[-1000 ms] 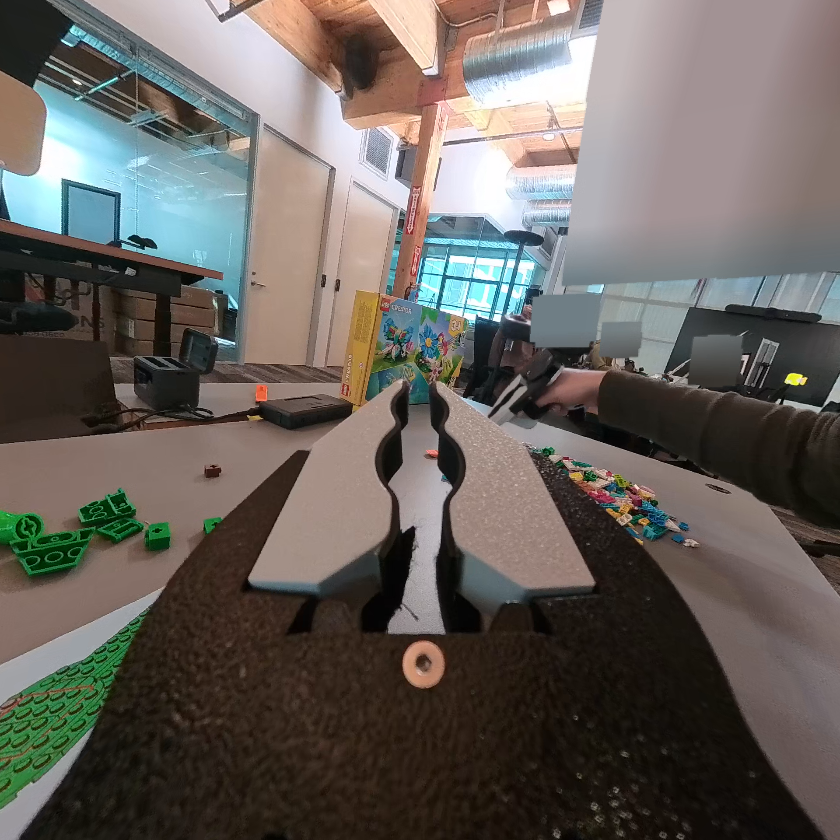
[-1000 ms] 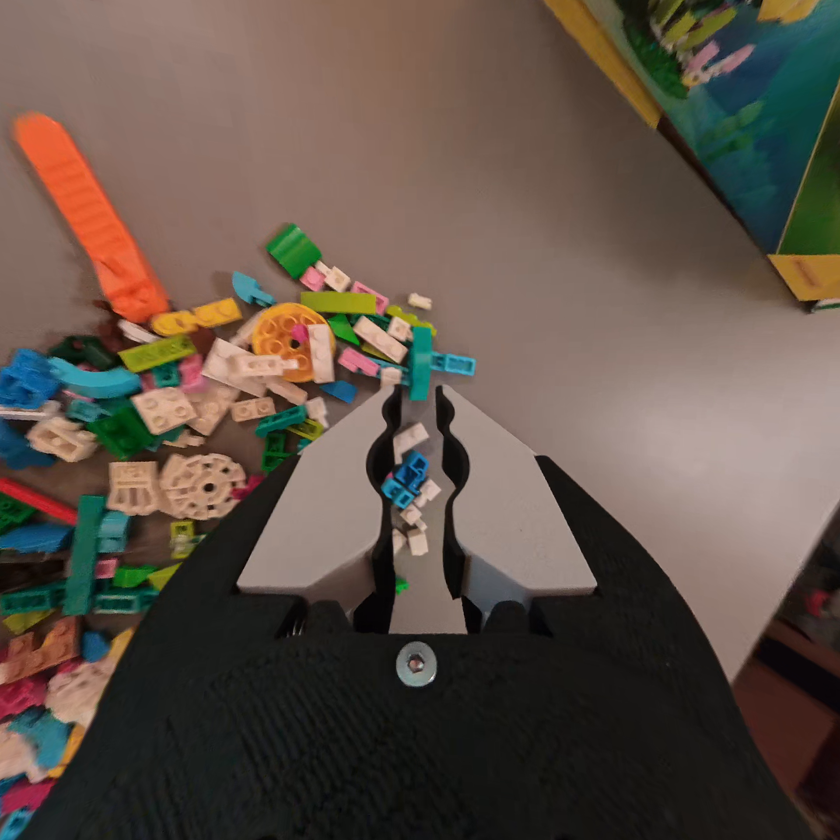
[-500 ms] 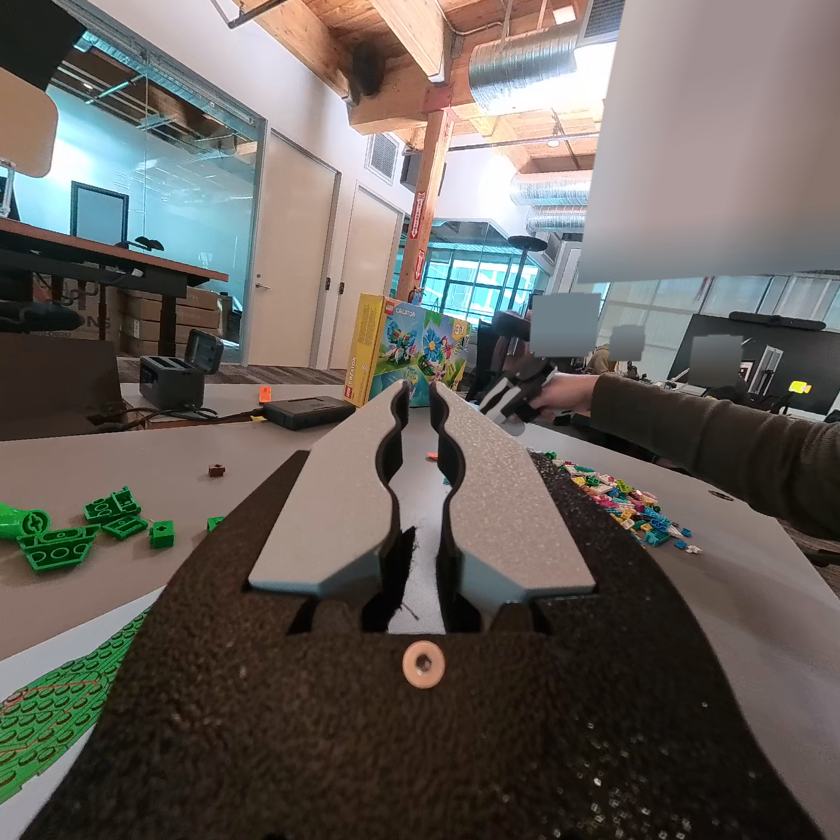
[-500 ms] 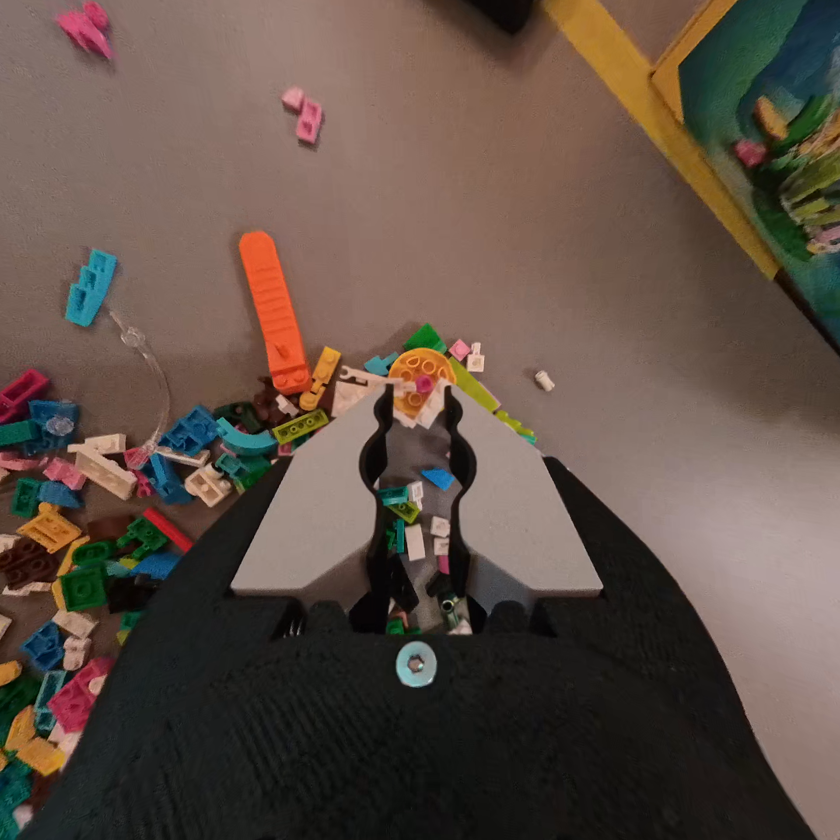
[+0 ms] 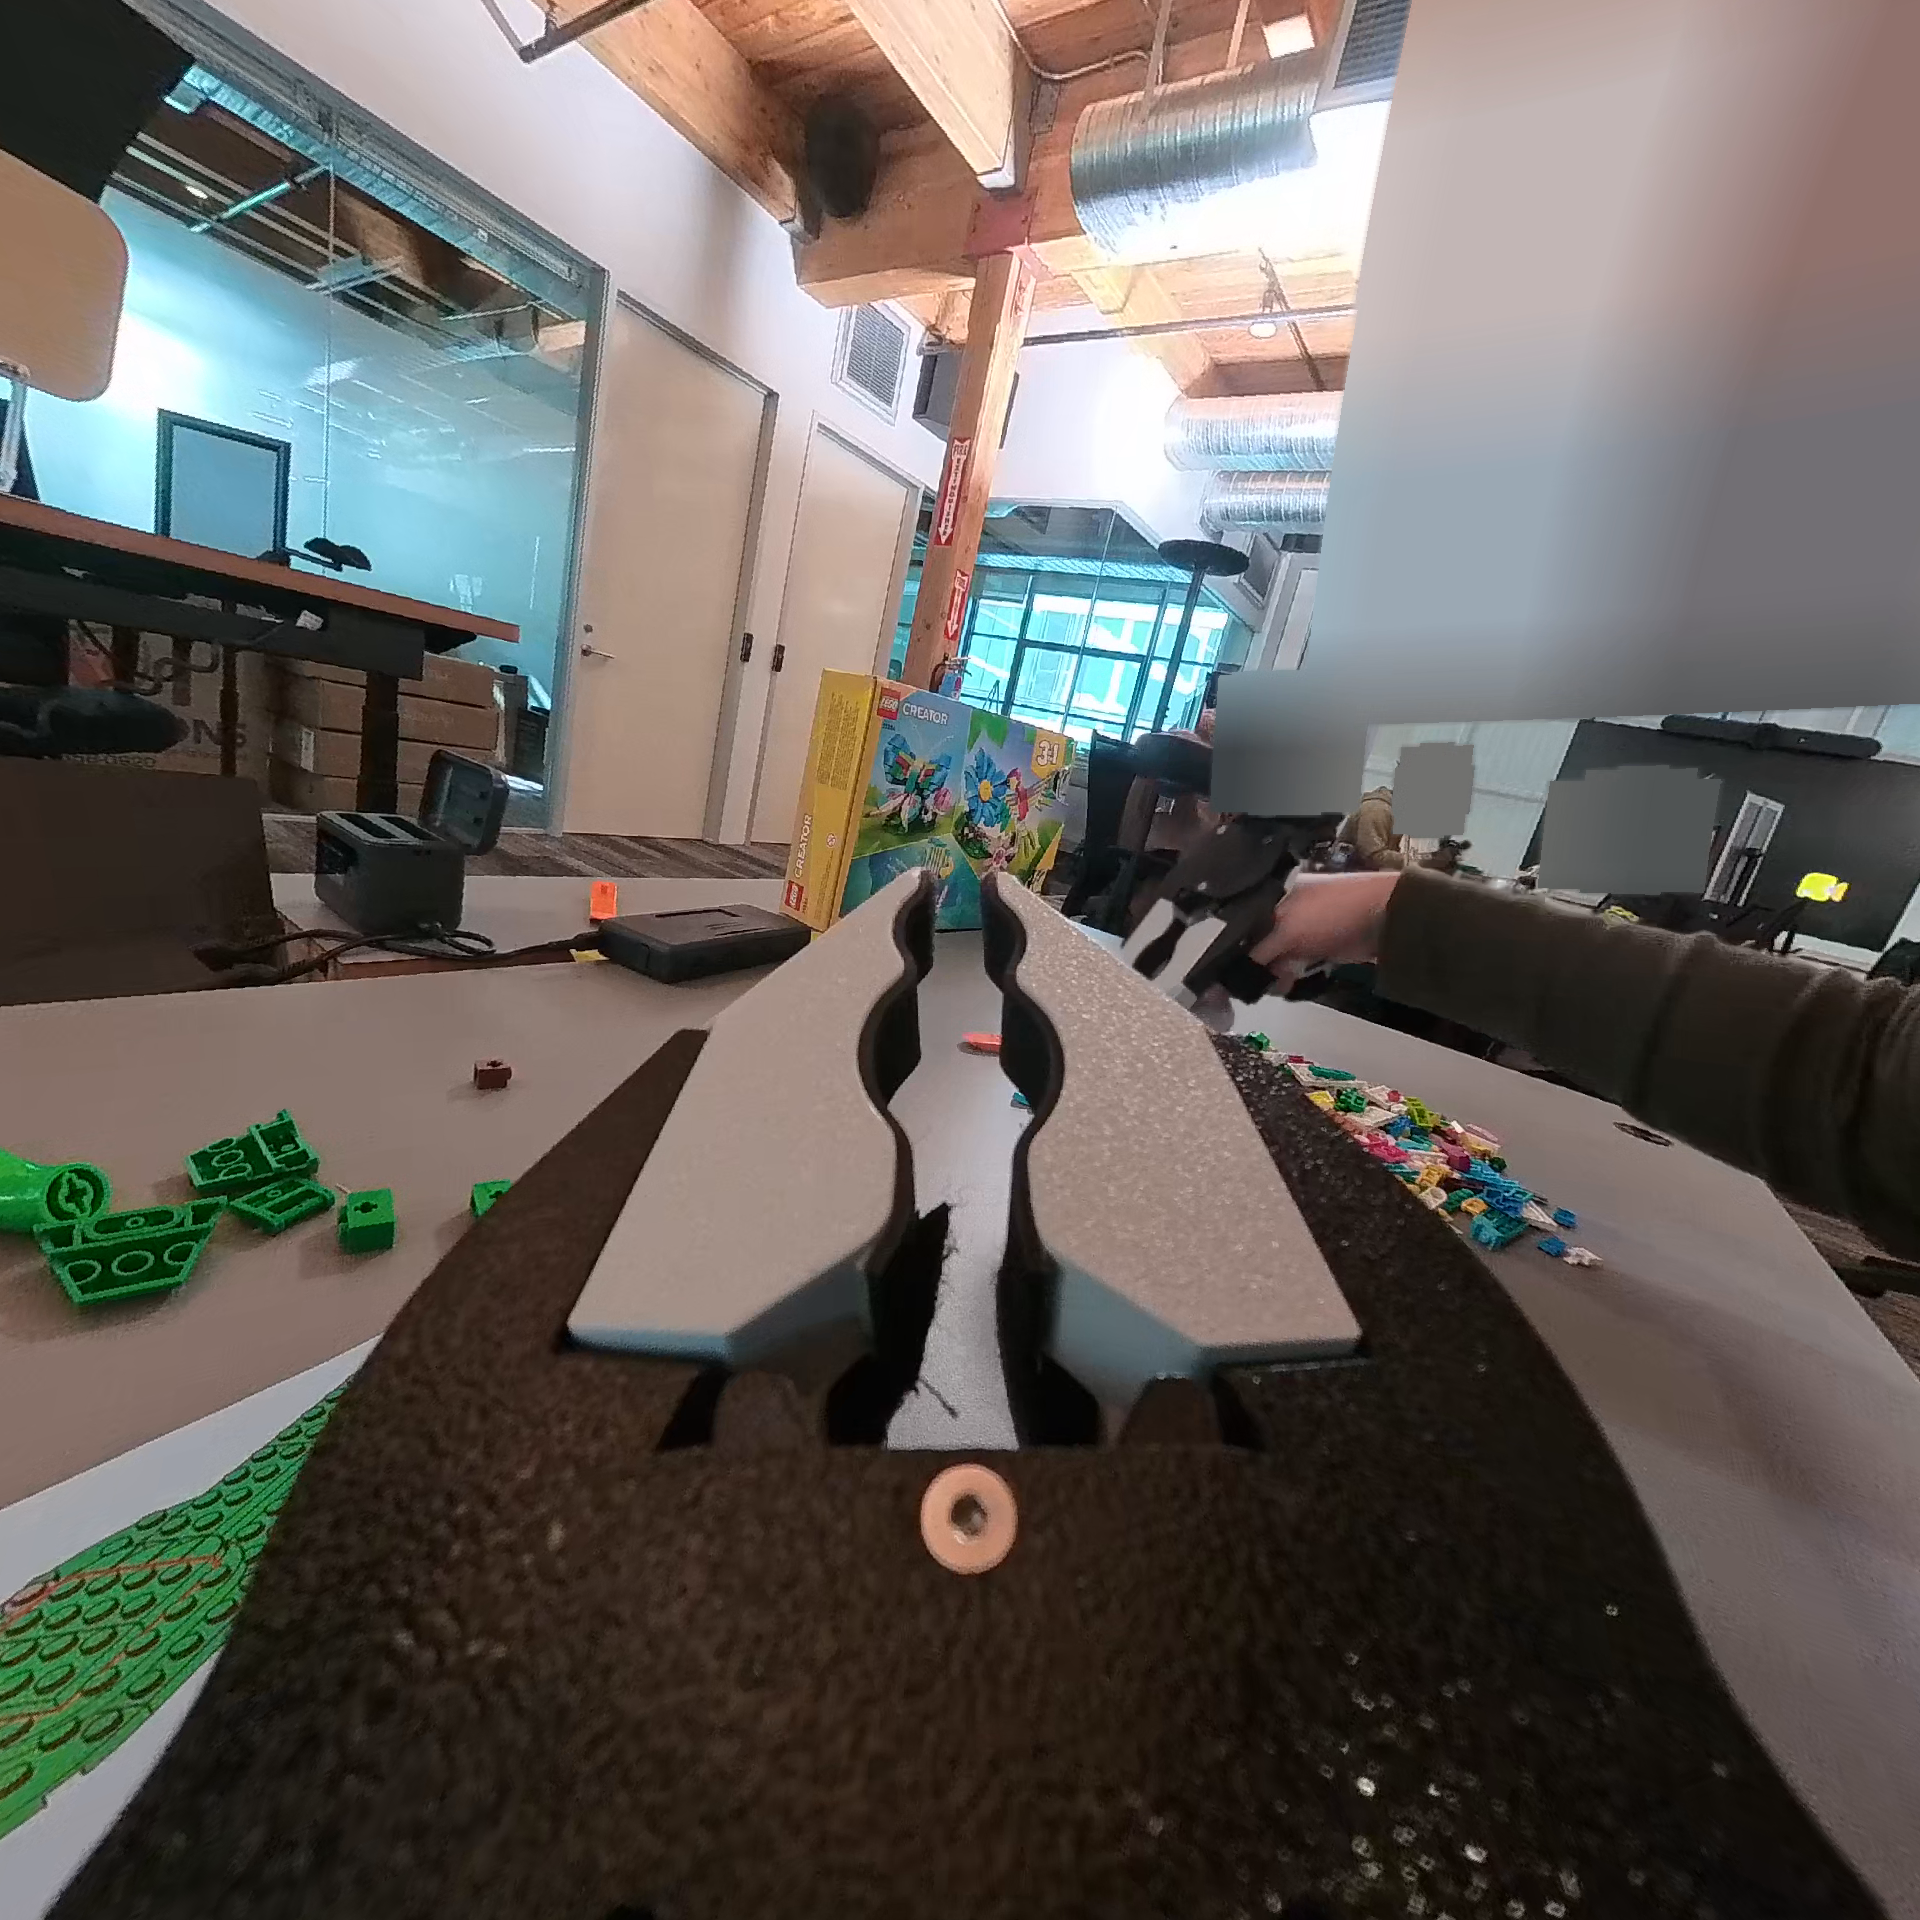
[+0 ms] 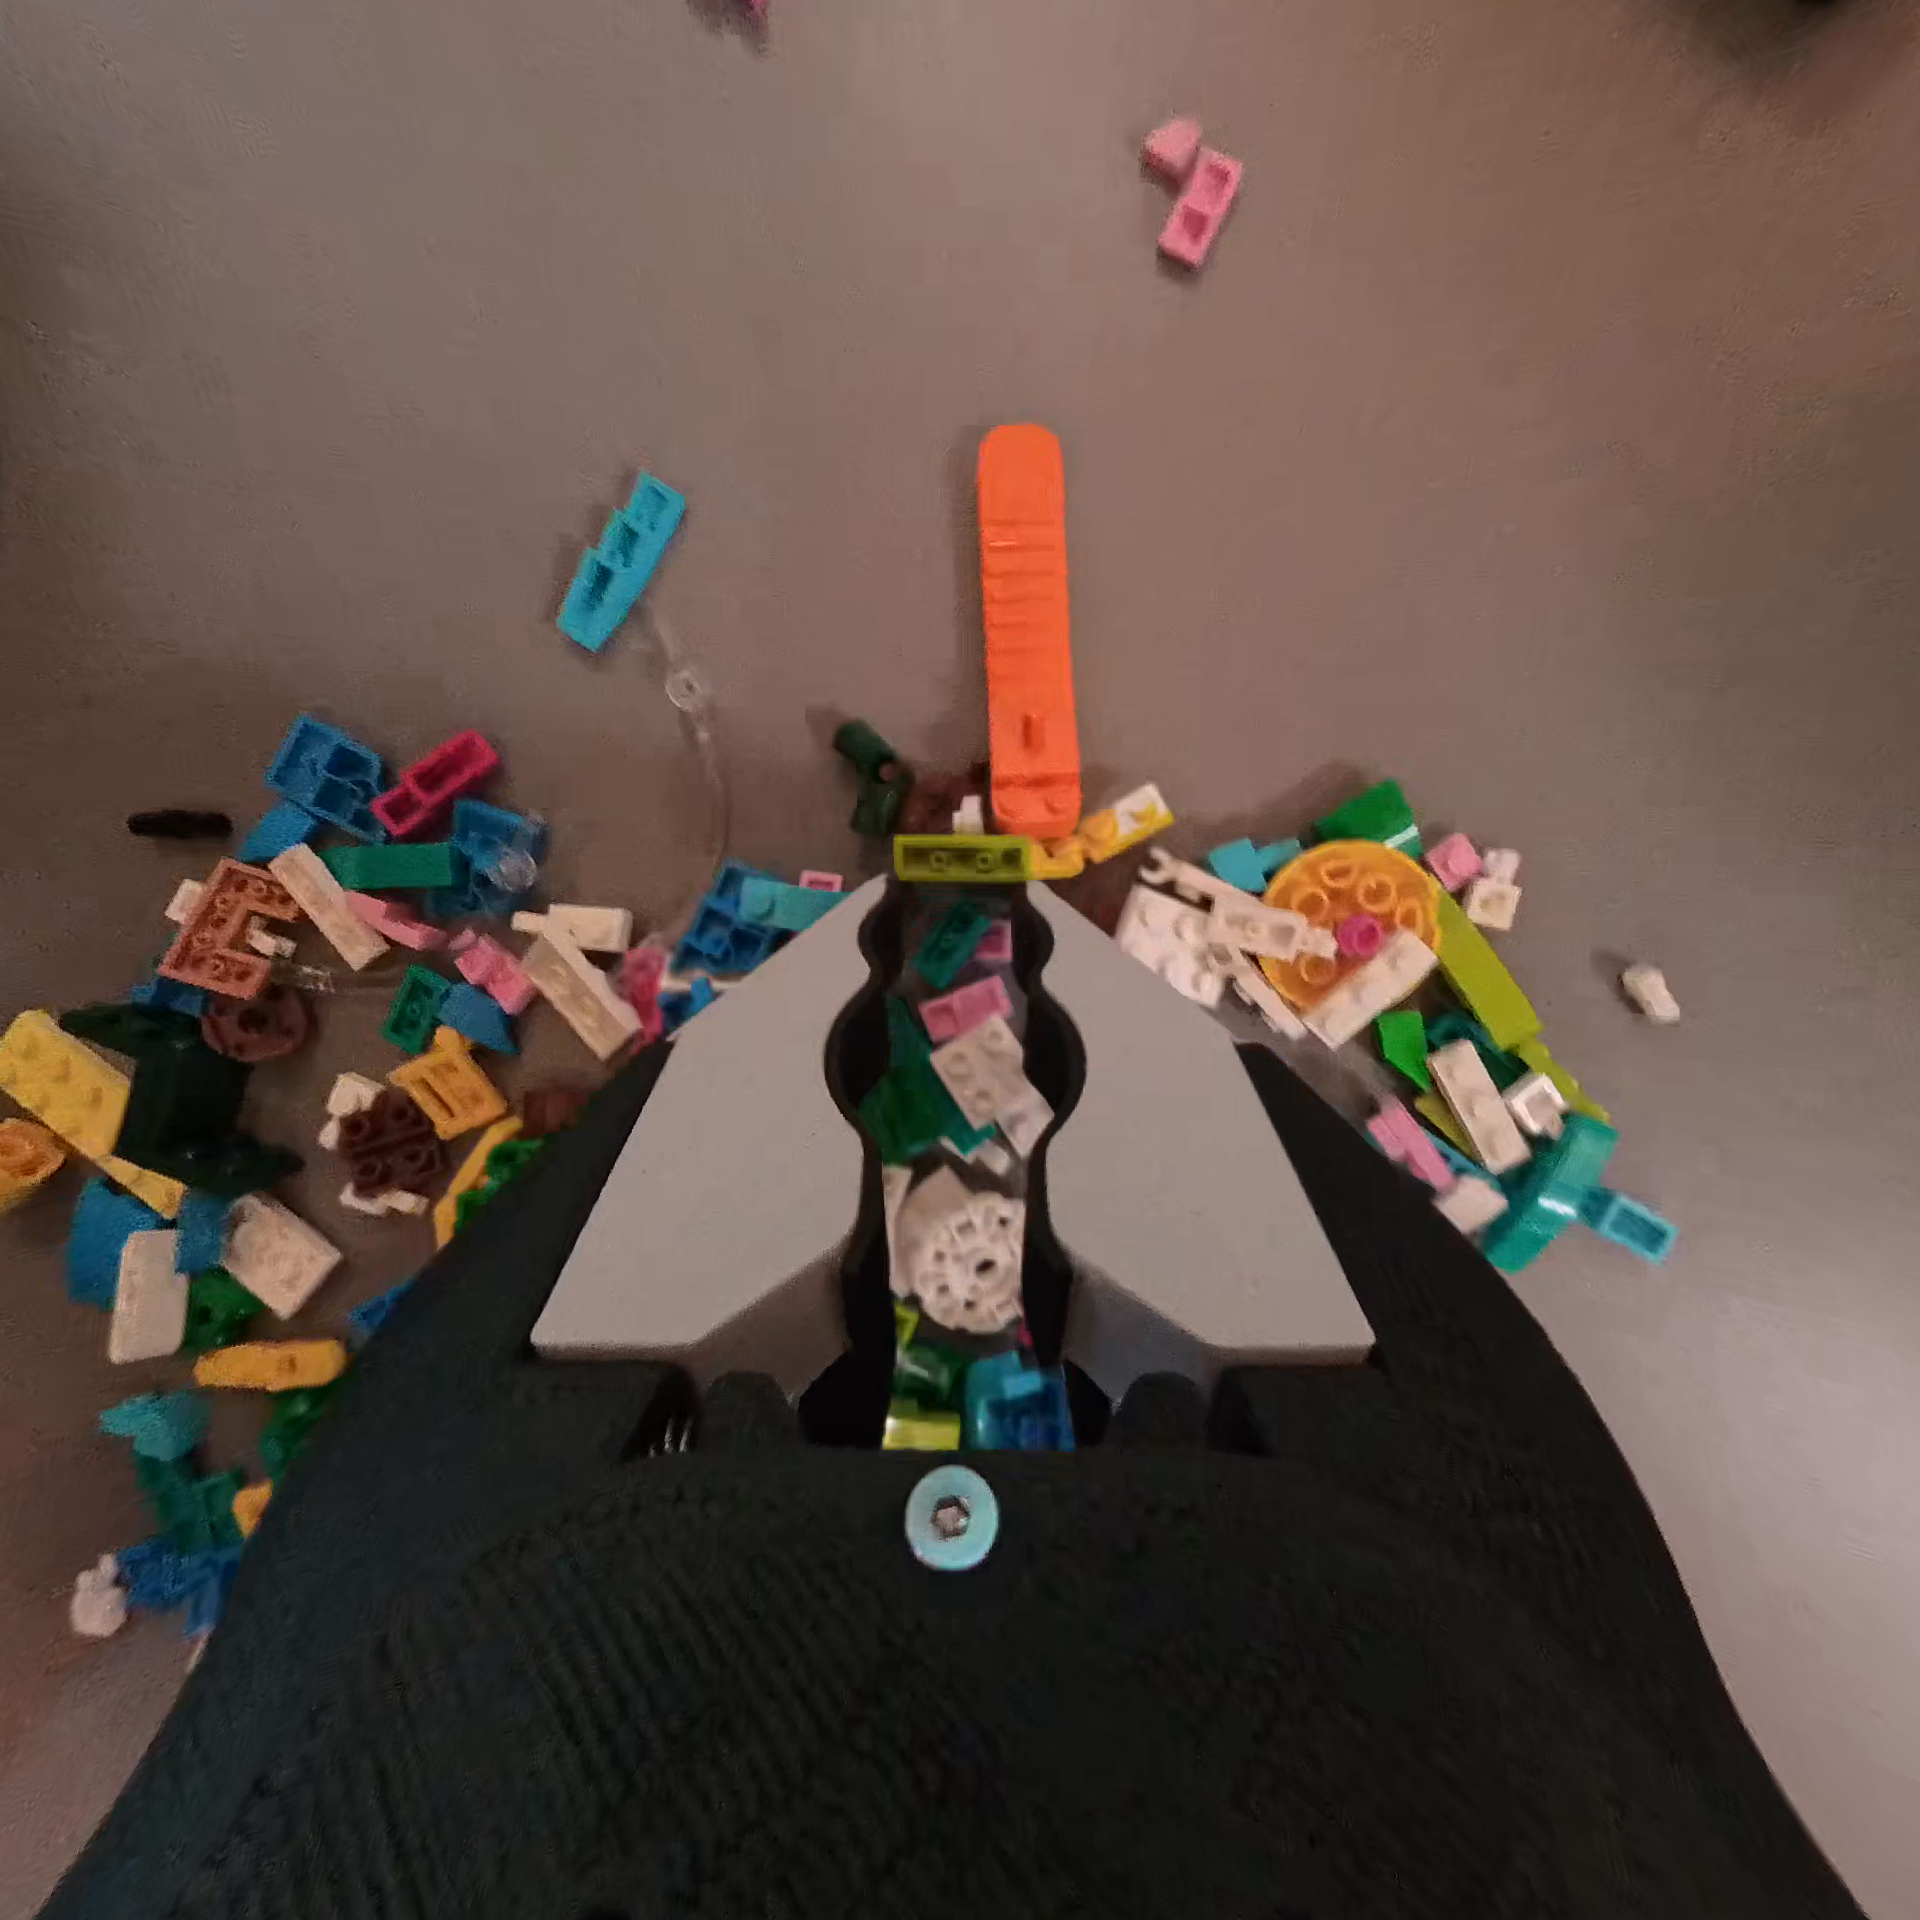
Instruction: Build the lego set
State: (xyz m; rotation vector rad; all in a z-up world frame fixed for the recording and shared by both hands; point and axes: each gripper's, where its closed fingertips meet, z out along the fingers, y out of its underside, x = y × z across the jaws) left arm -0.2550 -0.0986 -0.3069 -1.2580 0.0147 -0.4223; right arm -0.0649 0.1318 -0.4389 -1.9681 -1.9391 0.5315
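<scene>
My right gripper [image 6: 958,883] hovers over a pile of small mixed-colour Lego pieces [image 6: 436,1018] on the grey table, its jaws slightly apart and empty. A lime plate [image 6: 961,860] lies just past the fingertips, with an orange brick separator [image 6: 1023,623] beyond it. My left gripper [image 5: 954,881] is low over the table, shut and empty. In the left wrist view the right gripper [image 5: 1195,945] is held by a sleeved hand above the same pile [image 5: 1434,1153]. Several green pieces [image 5: 260,1174] lie to the left.
The set's box [image 5: 935,810] stands at the back of the table, with a flat black device [image 5: 707,935] and a black case [image 5: 400,862] to its left. A page printed in green [image 5: 104,1621] lies at the near left. A brown piece [image 5: 491,1073] sits alone. Pink pieces [image 6: 1195,197] lie apart. Across from one pair of fingers to the other is roughly 35 centimeters. From the right gripper's tips to the orange brick separator [image 6: 1023,623] is close to 5 centimeters.
My right gripper has swung across the pile, so the orange separator now lies straight ahead of the tips and the box has left its view. My left gripper has barely moved.
</scene>
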